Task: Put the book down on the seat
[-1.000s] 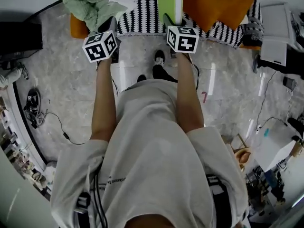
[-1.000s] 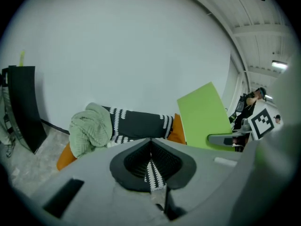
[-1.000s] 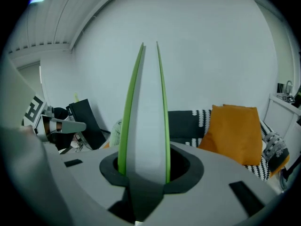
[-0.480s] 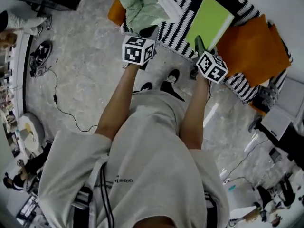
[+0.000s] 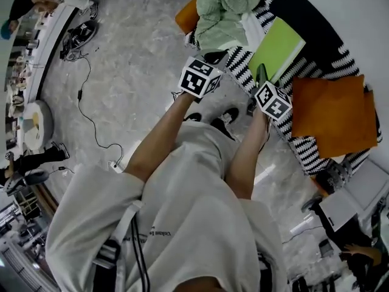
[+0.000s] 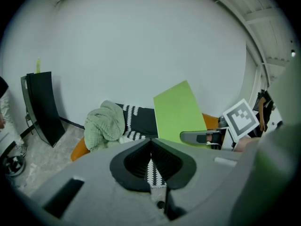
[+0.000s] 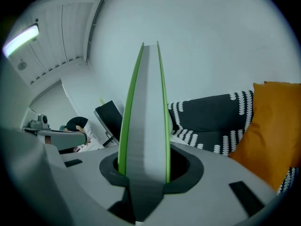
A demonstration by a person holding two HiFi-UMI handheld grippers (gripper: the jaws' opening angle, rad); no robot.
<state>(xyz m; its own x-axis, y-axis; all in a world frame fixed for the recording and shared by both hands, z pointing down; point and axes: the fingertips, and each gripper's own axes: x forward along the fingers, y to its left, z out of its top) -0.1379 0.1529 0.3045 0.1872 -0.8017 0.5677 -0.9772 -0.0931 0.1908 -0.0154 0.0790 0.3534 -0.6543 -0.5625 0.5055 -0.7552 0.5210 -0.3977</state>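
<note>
Clamped in the right gripper (image 7: 143,175): a thin lime-green book with grey page edges (image 7: 143,112), jaws pressed on both covers near one end. Carried over the black sofa seat with white knitted stripes (image 5: 316,32), just left of the square orange cushion (image 5: 331,117) as seen from the head view. Tilted there rather than lying flat.

Left gripper (image 6: 151,160) closed on nothing, with only a sliver of striped fabric showing through the slit between its jaws. Hangs further left of the cushion, on the book's far side.

To do the step well:
- Lower toward the bare stretch of seat left of the cushion, short of the crumpled pale green blanket (image 5: 228,8) lying further left again.
- Roll the wrist until one cover faces the seat, so the book lands flat and not on its edge.
- Spread the jaws only once the cover rests on the fabric. A soft seat will probably let a dropped book slide or tip.
- Leave the left gripper clear; no need for it here, as far as can be judged.

Hard to make out:
- Whether the book's far end already touches the seat, since the book itself hides the spot beneath it.
- Both sets of jaws in the head view, mostly covered by the marker cubes.
- Any print on the covers.
- The cushion's right side in the right gripper view, cut off by the frame.
</note>
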